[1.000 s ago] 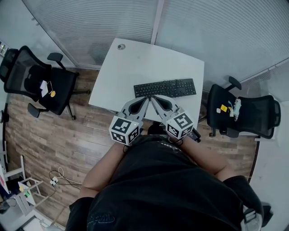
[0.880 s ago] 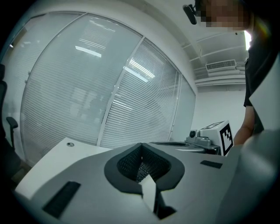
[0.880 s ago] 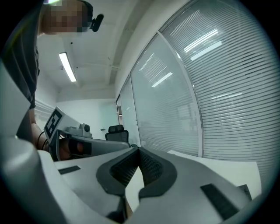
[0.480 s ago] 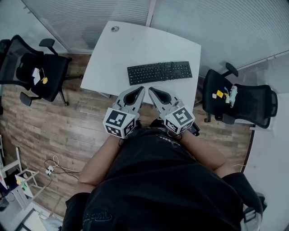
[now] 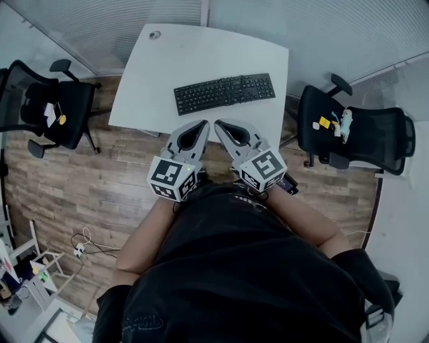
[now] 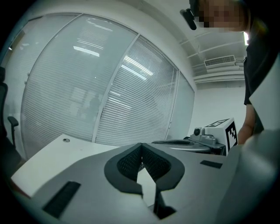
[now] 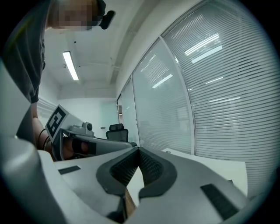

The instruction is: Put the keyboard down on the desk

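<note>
A black keyboard (image 5: 224, 92) lies flat on the white desk (image 5: 201, 57), near its front edge. My left gripper (image 5: 204, 124) and right gripper (image 5: 218, 124) hang side by side just in front of the desk, clear of the keyboard, tips close together. Both are shut with nothing between the jaws. In the left gripper view the left gripper (image 6: 141, 145) has its tips touching, with the right gripper's marker cube (image 6: 223, 131) beside it. In the right gripper view the right gripper (image 7: 138, 150) is also closed and empty, over the desk (image 7: 210, 168).
A black office chair (image 5: 47, 107) stands left of the desk and another (image 5: 355, 134) to its right, with small items on its seat. A glass wall with blinds (image 5: 281, 20) runs behind the desk. Wood floor lies around; a cable and clutter (image 5: 84, 241) sit at lower left.
Both grippers have drawn back from the keyboard towards the person's body. The keyboard stays where it lies on the desk; the view has shifted so the desk sits higher in frame.
</note>
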`<state>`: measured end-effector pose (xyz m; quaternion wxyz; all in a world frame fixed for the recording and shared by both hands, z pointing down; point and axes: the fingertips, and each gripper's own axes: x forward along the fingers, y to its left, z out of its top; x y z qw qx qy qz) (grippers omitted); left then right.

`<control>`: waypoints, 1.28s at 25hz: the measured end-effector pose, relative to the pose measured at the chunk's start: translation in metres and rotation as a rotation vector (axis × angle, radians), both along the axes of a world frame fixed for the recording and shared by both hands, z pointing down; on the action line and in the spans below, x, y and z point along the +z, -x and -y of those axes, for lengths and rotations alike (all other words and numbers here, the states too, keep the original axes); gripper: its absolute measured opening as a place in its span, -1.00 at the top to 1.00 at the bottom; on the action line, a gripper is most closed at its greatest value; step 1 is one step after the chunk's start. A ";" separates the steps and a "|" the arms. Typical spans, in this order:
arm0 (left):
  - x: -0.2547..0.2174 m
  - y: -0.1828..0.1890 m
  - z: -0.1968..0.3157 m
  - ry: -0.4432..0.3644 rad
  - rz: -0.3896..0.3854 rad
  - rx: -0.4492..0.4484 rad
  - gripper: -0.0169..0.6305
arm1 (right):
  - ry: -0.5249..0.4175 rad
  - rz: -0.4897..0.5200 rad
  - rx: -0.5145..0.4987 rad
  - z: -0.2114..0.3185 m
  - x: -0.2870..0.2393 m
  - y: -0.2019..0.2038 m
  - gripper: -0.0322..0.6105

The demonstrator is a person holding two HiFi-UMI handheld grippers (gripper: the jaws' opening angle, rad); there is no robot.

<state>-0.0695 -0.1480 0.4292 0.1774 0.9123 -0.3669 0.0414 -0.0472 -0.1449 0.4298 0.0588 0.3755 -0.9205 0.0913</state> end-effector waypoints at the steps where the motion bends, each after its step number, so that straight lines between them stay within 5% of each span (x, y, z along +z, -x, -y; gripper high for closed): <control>1: 0.000 -0.007 -0.002 -0.001 0.002 0.000 0.90 | -0.004 -0.001 -0.001 -0.003 -0.001 -0.006 0.83; 17: 0.010 -0.099 -0.050 0.016 0.029 -0.046 0.90 | 0.028 0.058 0.018 -0.045 0.004 -0.108 0.83; 32: 0.010 -0.159 -0.112 -0.001 0.057 -0.119 0.90 | 0.025 0.086 -0.092 -0.102 0.009 -0.180 0.83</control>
